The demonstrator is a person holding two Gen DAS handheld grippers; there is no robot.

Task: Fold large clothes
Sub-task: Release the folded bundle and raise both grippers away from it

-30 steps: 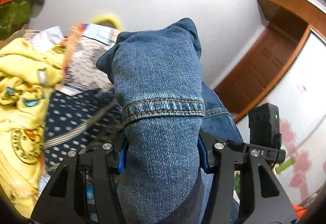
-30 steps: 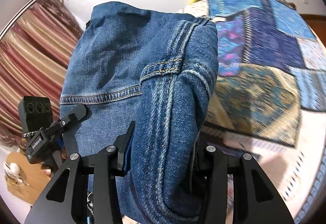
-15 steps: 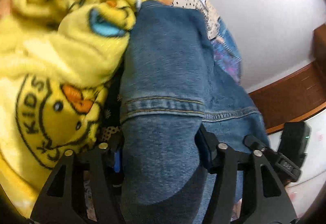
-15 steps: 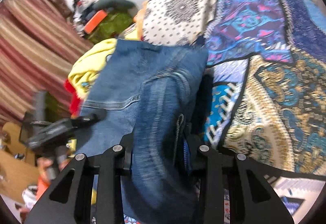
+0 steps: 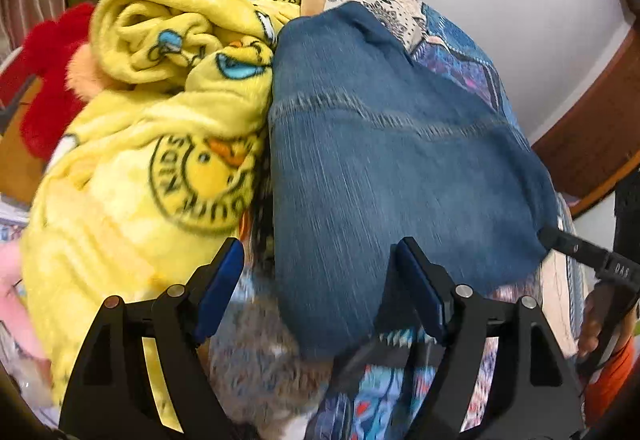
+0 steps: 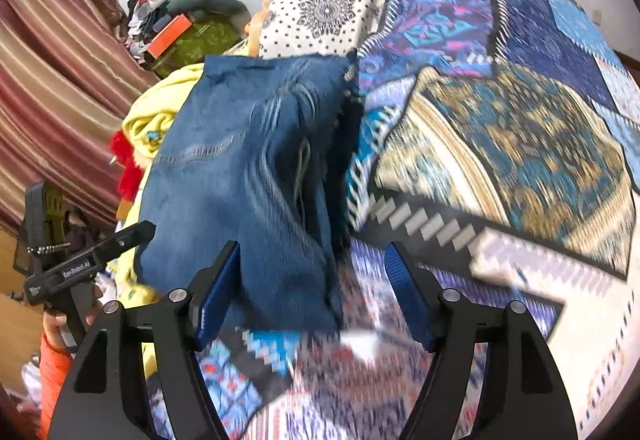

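A folded pair of blue jeans [image 5: 392,167] lies on the patchwork bedspread [image 6: 500,127], pressed against a yellow duck blanket [image 5: 160,143]. The jeans also show in the right wrist view [image 6: 248,175]. My left gripper [image 5: 320,276] is open, its blue pads either side of the jeans' near edge, not clamped. My right gripper [image 6: 314,280] is open just in front of the jeans' near right corner. The left gripper shows in the right wrist view [image 6: 100,252] at the jeans' left edge. The right gripper's finger [image 5: 580,252] shows in the left wrist view at their right edge.
A red plush item [image 5: 48,79] lies left of the yellow blanket. A green bag with an orange box [image 6: 188,35] stands at the head of the bed. Striped curtains [image 6: 48,59] hang at left. A wooden door frame [image 5: 592,127] is at right.
Both grippers lowered the jeans from mid-air onto the bed beside the yellow blanket, then opened and let go. The jeans now lie folded on the bedspread.
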